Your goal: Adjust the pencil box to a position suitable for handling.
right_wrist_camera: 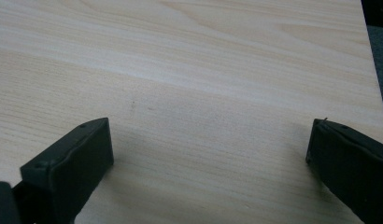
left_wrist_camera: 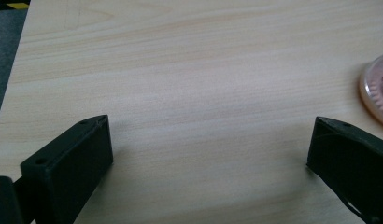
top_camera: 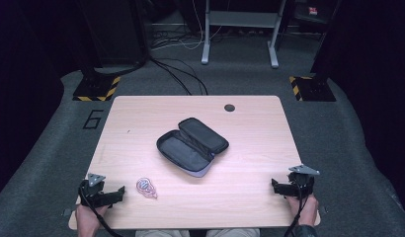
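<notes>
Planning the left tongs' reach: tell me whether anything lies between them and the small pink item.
Nothing visible does. The left tongs stand open just left of the pink item, with bare table between them.

Evenly lit table [top_camera: 141, 113] amid dark surroundings; soft shadows, slightly soft close views, no glare.

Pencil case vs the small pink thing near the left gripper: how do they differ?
The pencil case is dark, long and by far the larger; the pink thing is small, pale pink and partly see-through. The case lies unzipped and spread open mid-table, while the pink thing sits closer to the near edge, just beside the left gripper. Both rest flat on the table, untouched.
</notes>
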The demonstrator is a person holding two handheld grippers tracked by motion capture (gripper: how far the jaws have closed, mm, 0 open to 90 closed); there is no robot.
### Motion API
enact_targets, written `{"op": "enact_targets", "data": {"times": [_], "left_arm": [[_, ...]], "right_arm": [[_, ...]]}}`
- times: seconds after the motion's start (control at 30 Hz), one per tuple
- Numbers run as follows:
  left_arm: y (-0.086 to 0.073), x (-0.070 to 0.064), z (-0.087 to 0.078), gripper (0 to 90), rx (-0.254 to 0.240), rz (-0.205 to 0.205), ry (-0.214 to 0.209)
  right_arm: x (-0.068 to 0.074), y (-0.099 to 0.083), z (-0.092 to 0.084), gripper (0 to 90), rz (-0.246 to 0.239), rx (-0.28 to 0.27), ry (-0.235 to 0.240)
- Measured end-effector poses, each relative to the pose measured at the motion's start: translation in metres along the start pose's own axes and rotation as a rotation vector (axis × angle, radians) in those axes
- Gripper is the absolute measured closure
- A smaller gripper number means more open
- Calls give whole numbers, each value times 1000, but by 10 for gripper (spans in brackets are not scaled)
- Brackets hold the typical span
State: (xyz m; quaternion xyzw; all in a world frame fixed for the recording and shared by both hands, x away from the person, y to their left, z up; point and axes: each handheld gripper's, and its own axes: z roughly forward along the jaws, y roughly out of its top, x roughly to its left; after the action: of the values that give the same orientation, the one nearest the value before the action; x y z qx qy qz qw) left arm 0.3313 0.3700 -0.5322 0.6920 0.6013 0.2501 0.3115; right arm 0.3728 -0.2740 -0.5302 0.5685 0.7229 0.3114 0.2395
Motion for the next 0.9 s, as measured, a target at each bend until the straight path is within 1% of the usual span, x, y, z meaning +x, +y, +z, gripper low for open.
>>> {"op": "enact_targets", "data": {"times": [0.03,0.07,0.1,0.2,0.23,0.27,0.3,0.33,0.37,0.4,0.43,0.47,0.5,0.53,0.57,0.6,0.73,0.77,0.8,0.83,0.9], "left_arm": [[1,1,-1,3,-1,4,0],[1,0,-1,3,-7,-13,2],[2,-1,-2,3,2,-17,0],[9,-9,-6,3,-2,-16,-9],[11,-13,-6,3,-11,-11,-9],[13,-16,-7,3,-7,-11,-15],[13,-16,-7,3,-7,-11,-15],[18,-23,-9,3,-3,6,-21],[18,-23,-9,3,-3,6,-21],[21,-30,-9,3,-6,8,-30],[23,-35,-8,3,-16,6,-32],[24,-40,-9,3,-8,9,-37],[26,-43,-9,3,-9,22,-41],[26,-43,-9,3,-9,22,-41],[28,-52,-8,3,-21,17,-43],[28,-52,-8,3,-21,17,-43],[31,-68,-5,3,-16,32,-56],[31,-72,-5,3,-3,42,-65],[31,-78,-4,3,-3,46,-69],[31,-78,-4,4,-3,46,-69],[31,-83,-4,4,5,60,-72]], "right_arm": [[0,0,0,1,0,0,0],[0,0,0,1,2,-3,-2],[0,0,0,2,0,1,-1],[0,0,0,3,0,-3,3],[0,0,0,3,1,-2,2],[0,0,0,4,-2,-7,1],[0,0,0,4,-2,-7,1],[-1,0,0,6,-8,-1,2],[-1,0,0,7,-14,-3,4],[-1,0,0,7,-13,-2,4],[-1,0,0,7,-13,-3,4],[-1,0,-1,9,-12,-3,4],[-1,0,-1,8,-13,-3,4],[-1,0,0,9,-12,-4,4],[-1,0,0,9,-12,-4,4],[-1,0,0,9,-12,-4,4],[-1,0,-1,10,-12,-4,3],[-1,0,-1,11,-12,-4,3],[-1,0,-1,13,-12,-5,3],[-1,0,-1,13,-11,-6,3],[-1,0,-1,16,-12,-6,3]]}}
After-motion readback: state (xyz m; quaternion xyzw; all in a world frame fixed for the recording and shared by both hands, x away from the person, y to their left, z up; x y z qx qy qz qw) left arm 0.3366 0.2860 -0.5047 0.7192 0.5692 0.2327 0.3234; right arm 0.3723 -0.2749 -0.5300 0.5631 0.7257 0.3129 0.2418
